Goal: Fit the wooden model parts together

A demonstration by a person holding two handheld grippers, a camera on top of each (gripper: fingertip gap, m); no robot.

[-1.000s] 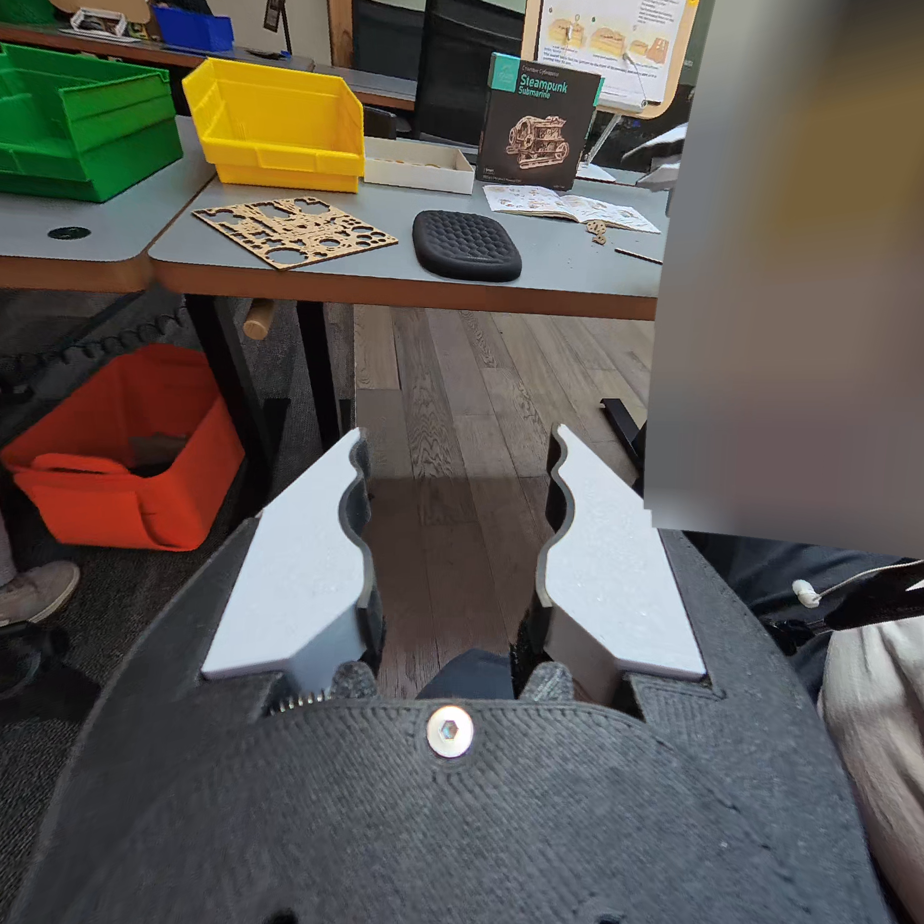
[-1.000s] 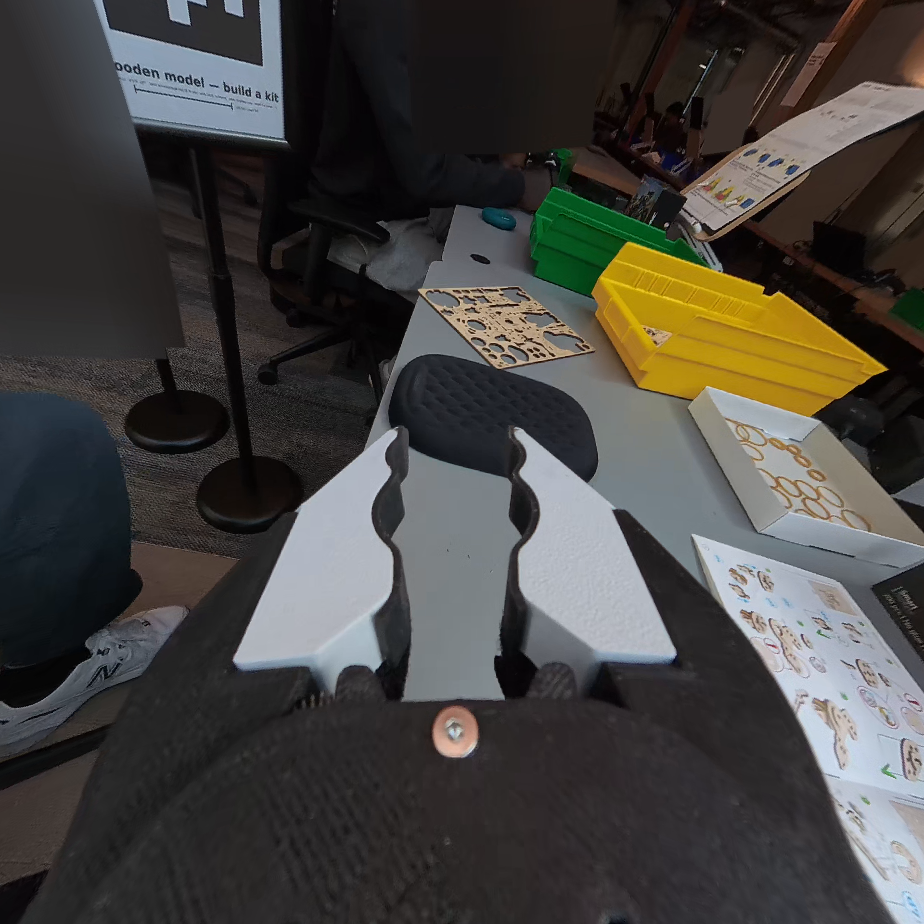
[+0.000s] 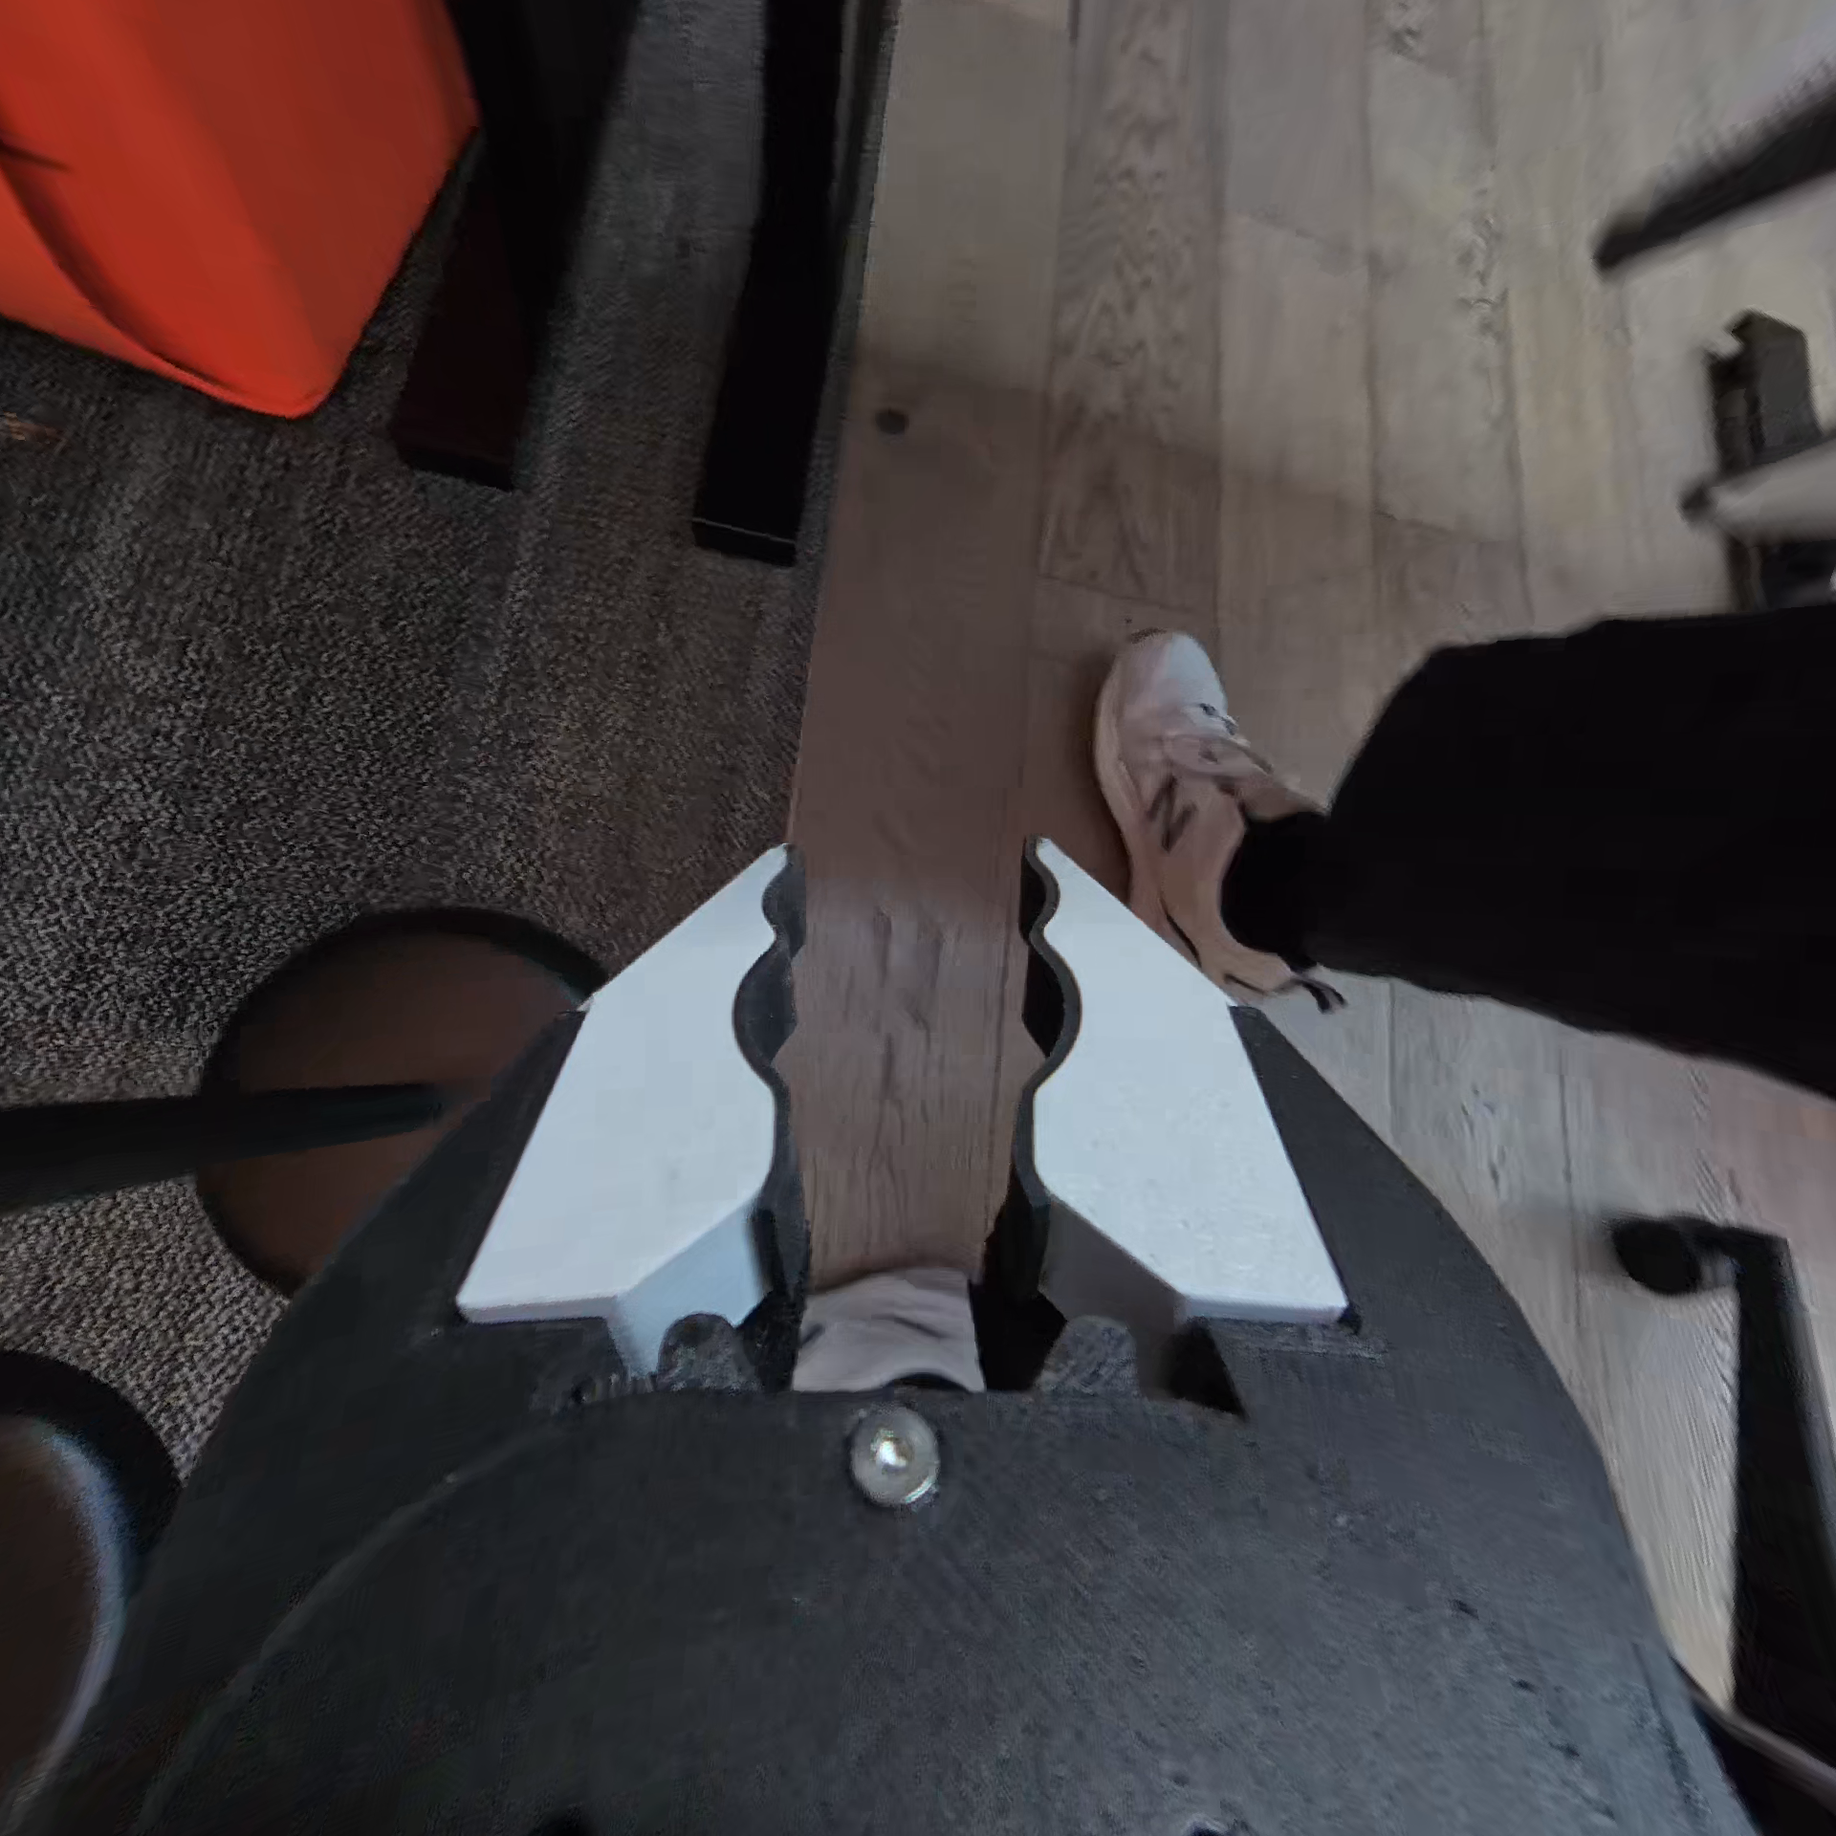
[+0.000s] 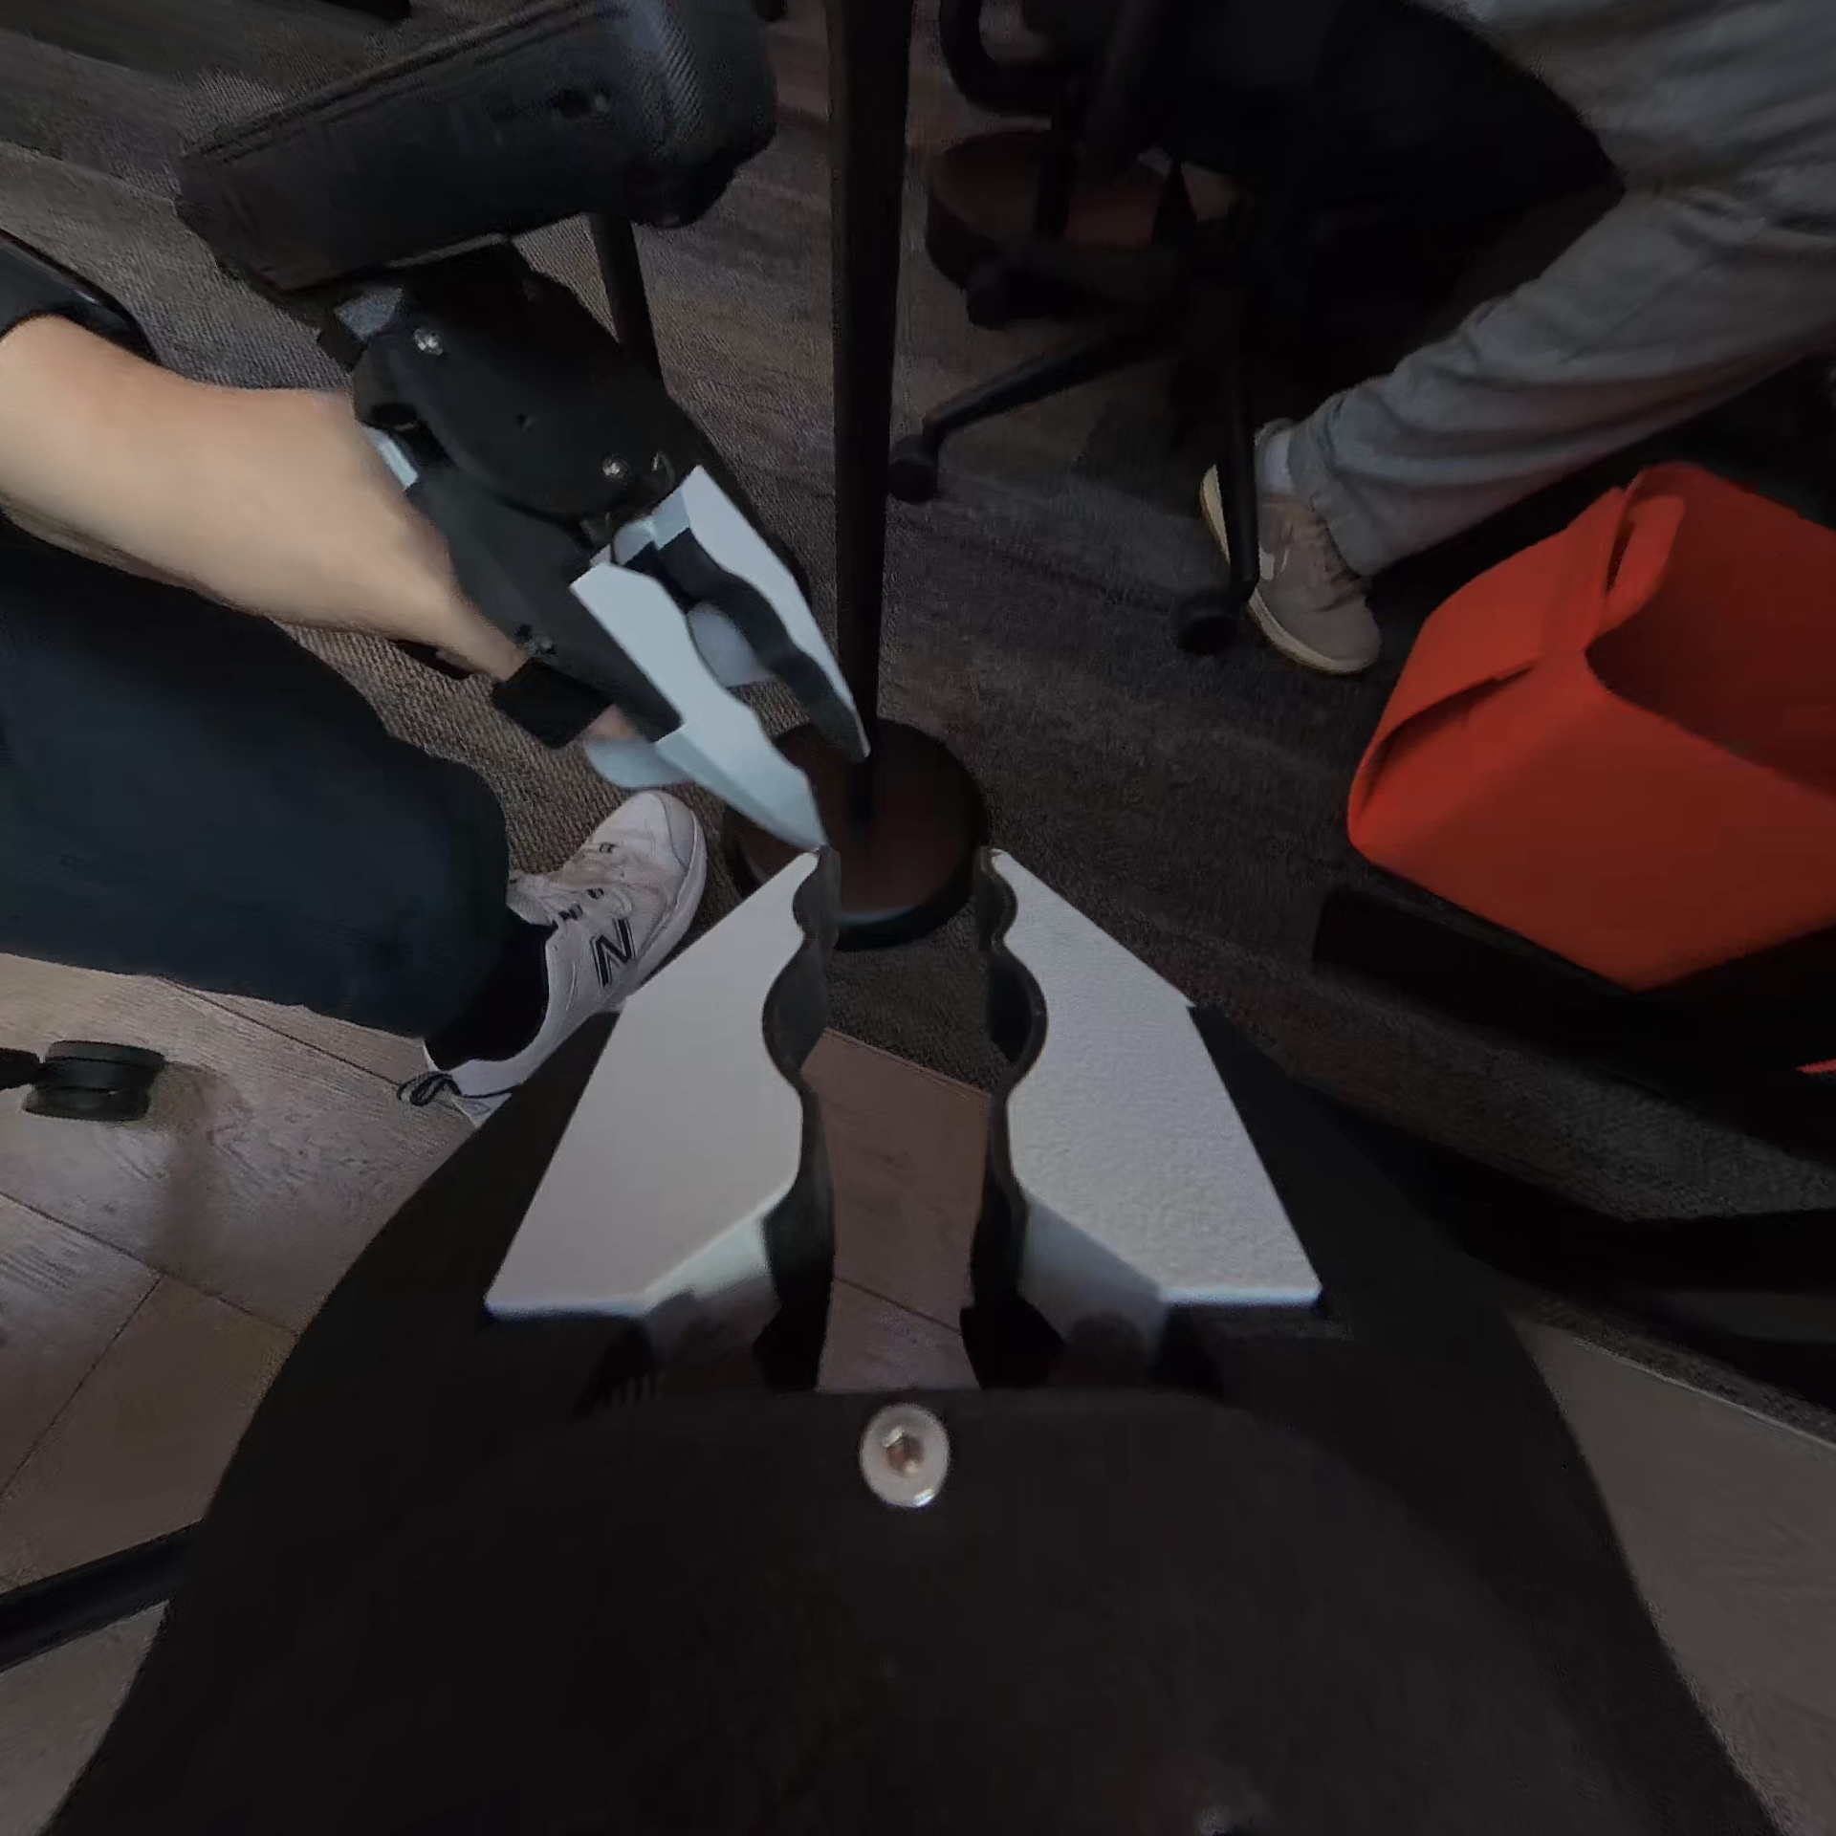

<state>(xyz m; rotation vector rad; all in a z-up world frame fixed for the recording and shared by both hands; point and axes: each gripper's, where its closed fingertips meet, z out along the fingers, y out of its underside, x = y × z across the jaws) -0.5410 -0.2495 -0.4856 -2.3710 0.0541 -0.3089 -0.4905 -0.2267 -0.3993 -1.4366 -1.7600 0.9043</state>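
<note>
Left wrist view: the left gripper [image 3: 909, 864] is pointed at the wood floor [image 3: 1292, 348], jaws parted, nothing held. An orange bin [image 3: 199, 169] is seen upper left, a white shoe [image 3: 1172, 765] at right.

Right wrist view: the right gripper [image 4: 904, 864] is parted and empty above a round stand base [image 4: 914, 844]; the same orange bin is seen at right.

Wooden model parts: none are shown in either view.

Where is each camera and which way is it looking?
Left wrist view: sits on the left gripper, pointing down at the wood floor and carpet; shows the person's white shoe and dark trouser leg.
Right wrist view: sits on the right gripper, aimed down at a stand's round base; shows the person's forearm holding the left gripper.
Both views share the white shoe and the orange bin.
</note>
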